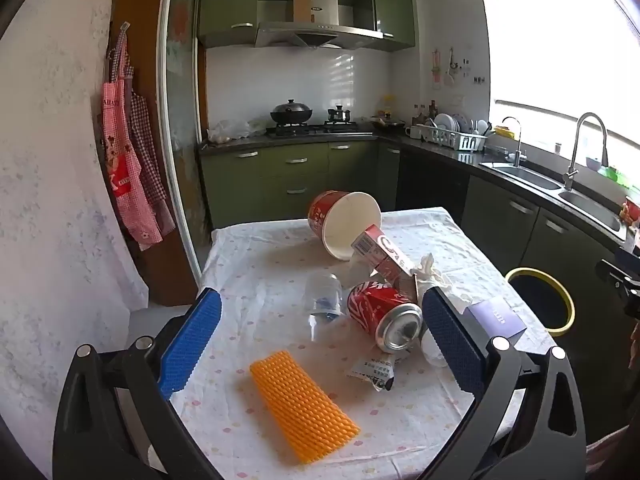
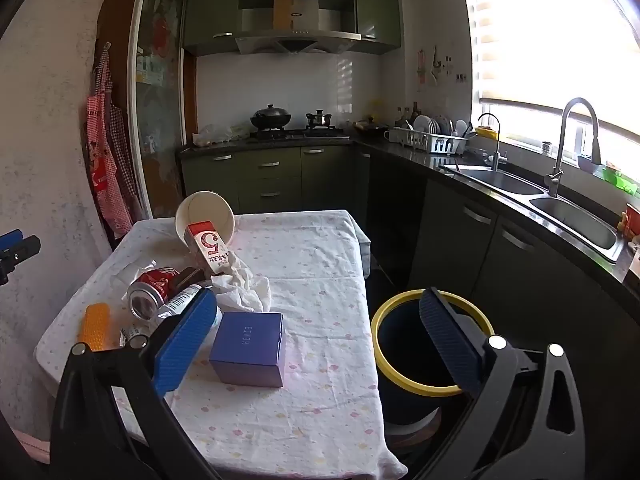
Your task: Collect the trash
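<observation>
Both my grippers hang wide apart and empty, the left gripper point(image 1: 320, 336) over the near edge of the table point(image 1: 256, 280), the right gripper point(image 2: 316, 336) straddling the table's corner and the bin point(image 2: 434, 390). Nothing looks collected yet, as far as I can judge; what I can see of the bin's inside is dark and bare. Nearest my left fingers lies an orange sponge point(image 1: 304, 404), then a torn wrapper point(image 1: 370, 374), the red can point(image 1: 382, 316) and a clear bottle point(image 1: 324, 300). By my right sits the purple box point(image 2: 250, 348), untouched. Farther back: crumpled tissue point(image 2: 244, 288), the carton point(image 2: 210, 246) and the tipped paper bucket point(image 1: 344, 220).
</observation>
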A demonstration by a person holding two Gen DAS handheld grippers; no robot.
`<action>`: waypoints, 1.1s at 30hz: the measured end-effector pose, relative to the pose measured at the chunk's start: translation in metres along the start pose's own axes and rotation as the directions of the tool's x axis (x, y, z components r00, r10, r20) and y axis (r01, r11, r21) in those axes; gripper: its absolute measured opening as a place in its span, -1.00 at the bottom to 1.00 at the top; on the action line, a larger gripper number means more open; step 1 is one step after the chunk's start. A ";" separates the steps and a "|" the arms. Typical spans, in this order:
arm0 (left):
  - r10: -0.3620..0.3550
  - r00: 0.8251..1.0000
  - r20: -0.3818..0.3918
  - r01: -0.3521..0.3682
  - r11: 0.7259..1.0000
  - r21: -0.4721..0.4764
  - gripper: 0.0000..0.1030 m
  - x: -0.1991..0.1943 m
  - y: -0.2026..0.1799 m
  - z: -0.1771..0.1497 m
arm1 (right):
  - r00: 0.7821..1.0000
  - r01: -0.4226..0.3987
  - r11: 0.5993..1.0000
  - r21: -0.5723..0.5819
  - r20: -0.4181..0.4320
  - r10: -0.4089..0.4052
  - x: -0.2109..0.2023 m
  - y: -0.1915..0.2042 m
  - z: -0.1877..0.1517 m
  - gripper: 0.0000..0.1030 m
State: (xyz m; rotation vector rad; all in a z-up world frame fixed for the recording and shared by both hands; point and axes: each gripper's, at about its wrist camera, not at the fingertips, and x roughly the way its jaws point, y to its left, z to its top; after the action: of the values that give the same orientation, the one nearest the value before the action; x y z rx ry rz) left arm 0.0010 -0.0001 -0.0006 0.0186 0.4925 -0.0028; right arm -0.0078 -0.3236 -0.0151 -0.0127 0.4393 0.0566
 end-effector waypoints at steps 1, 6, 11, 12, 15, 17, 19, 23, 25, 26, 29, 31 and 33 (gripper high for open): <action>-0.003 1.000 -0.007 0.003 1.000 -0.001 0.93 0.001 0.001 0.000 | 1.000 -0.001 1.000 0.003 0.003 0.001 0.000 0.000 0.000 0.88; 0.013 1.000 0.020 -0.013 1.000 0.003 0.93 -0.001 0.000 0.003 | 1.000 -0.001 1.000 -0.003 -0.007 0.001 0.002 0.000 0.000 0.88; 0.016 1.000 0.014 -0.017 1.000 0.006 0.93 0.000 0.000 0.002 | 1.000 0.004 1.000 -0.007 -0.012 -0.004 0.006 0.004 -0.007 0.88; 0.016 1.000 0.014 -0.016 1.000 0.007 0.93 0.001 -0.001 0.002 | 1.000 0.004 1.000 -0.006 -0.012 -0.004 0.006 0.003 -0.007 0.88; 0.018 1.000 0.011 -0.018 1.000 0.013 0.93 0.002 -0.003 0.003 | 1.000 0.005 1.000 -0.007 -0.014 -0.005 0.006 0.005 -0.008 0.88; 0.019 1.000 0.011 -0.019 1.000 0.014 0.93 0.003 -0.004 0.002 | 1.000 0.003 1.000 -0.006 -0.017 -0.003 0.008 0.003 -0.009 0.88; 0.021 1.000 0.011 -0.021 1.000 0.015 0.93 0.003 -0.003 0.003 | 1.000 0.002 1.000 -0.005 -0.020 -0.002 0.008 0.002 -0.006 0.88; 0.025 1.000 0.014 -0.025 0.999 0.020 0.93 0.004 -0.006 0.004 | 1.000 0.000 1.000 -0.003 -0.022 0.000 0.009 0.002 -0.006 0.88; 0.024 1.000 0.015 -0.024 1.000 0.020 0.93 0.005 -0.006 0.004 | 1.000 0.003 1.000 -0.002 -0.024 -0.003 0.010 0.002 -0.005 0.88; 0.024 1.000 0.016 -0.024 1.000 0.020 0.93 0.005 -0.007 0.004 | 1.000 0.003 1.000 -0.001 -0.026 -0.003 0.011 0.001 -0.005 0.88; 0.023 1.000 0.018 -0.023 1.000 0.020 0.93 0.004 -0.006 0.004 | 1.000 0.004 1.000 0.001 -0.028 -0.004 0.012 0.000 -0.006 0.88; 0.019 1.000 0.018 -0.019 1.000 0.019 0.93 0.004 -0.006 0.004 | 1.000 0.004 1.000 0.002 -0.031 -0.004 0.013 0.000 -0.006 0.88; 0.015 1.000 0.017 -0.015 1.000 0.020 0.93 0.004 -0.005 0.003 | 0.999 0.006 1.000 0.003 -0.033 -0.005 0.014 0.000 -0.007 0.88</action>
State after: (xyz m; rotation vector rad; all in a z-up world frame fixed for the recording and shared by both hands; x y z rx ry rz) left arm 0.0058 -0.0056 0.0003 0.0416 0.4754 0.0067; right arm 0.0016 -0.3228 -0.0274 -0.0117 0.4727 0.0503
